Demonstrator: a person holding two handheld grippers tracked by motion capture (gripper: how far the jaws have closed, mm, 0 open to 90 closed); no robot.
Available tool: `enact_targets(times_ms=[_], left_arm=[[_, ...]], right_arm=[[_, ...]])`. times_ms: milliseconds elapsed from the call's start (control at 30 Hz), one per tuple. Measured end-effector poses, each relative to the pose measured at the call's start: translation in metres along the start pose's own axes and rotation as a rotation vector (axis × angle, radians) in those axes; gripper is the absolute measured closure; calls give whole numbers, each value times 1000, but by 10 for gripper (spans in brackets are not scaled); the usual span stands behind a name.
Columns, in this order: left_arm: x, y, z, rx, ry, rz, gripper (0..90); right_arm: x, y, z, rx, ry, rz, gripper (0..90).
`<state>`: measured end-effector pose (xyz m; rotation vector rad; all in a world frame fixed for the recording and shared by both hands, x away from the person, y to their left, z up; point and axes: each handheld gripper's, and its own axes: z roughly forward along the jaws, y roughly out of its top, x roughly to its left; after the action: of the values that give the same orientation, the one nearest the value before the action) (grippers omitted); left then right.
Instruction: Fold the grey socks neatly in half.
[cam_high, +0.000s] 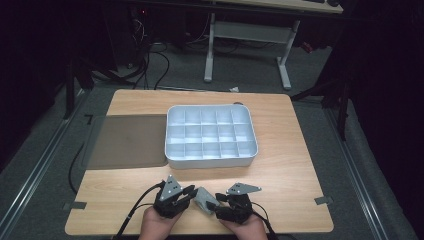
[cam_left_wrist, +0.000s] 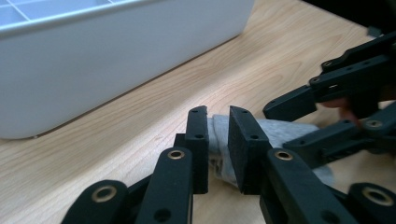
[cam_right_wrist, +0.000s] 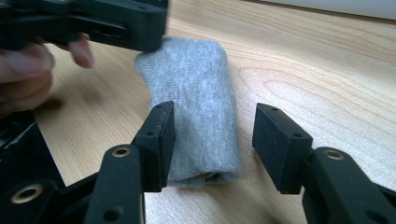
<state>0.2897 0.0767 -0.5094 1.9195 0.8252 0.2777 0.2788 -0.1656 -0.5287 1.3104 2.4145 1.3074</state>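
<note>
A folded grey cloth (cam_high: 204, 199) lies on the table (cam_high: 280, 150), near its front edge, between the two grippers and in front of the white tray (cam_high: 210, 161). The left gripper (cam_left_wrist: 218, 140) has its jaws slightly parted, with one end of the cloth just beyond them; no pinch is evident. The right gripper (cam_right_wrist: 212, 140) is spread wide around the other end, and its pads are clear of the cloth.
</note>
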Motion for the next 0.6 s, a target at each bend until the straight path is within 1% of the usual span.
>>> enact_targets(times_ms=[67, 100, 200, 233, 267, 300, 367, 433, 533, 600], left_arm=[[-2, 0, -4, -2, -9, 7, 775], [-3, -1, -4, 8, -8, 13, 775], [-2, -5, 2, 47, -8, 16, 785], [0, -8, 6, 73, -10, 9, 789], [1, -9, 8, 85, -12, 8, 794], [1, -9, 8, 85, -12, 8, 797], [0, -11, 11, 100, -15, 7, 800], [0, -13, 12, 111, -16, 9, 805], [-1, -13, 12, 114, -23, 11, 806], [-2, -14, 12, 118, -25, 15, 808]], right_arm=[[0, 0, 0, -1, 3, -3, 521], [0, 0, 1, 1, 5, -5, 523], [1, 1, 2, 3, 13, -4, 524], [1, 1, 2, 7, 19, 0, 524], [1, 1, 2, 9, 24, 3, 523], [1, 1, 2, 9, 24, 3, 523], [1, 1, 4, 13, 37, 5, 519], [1, 2, 5, 17, 40, 10, 516], [0, 2, 6, 21, 54, 22, 516], [0, 2, 6, 21, 56, 25, 516]])
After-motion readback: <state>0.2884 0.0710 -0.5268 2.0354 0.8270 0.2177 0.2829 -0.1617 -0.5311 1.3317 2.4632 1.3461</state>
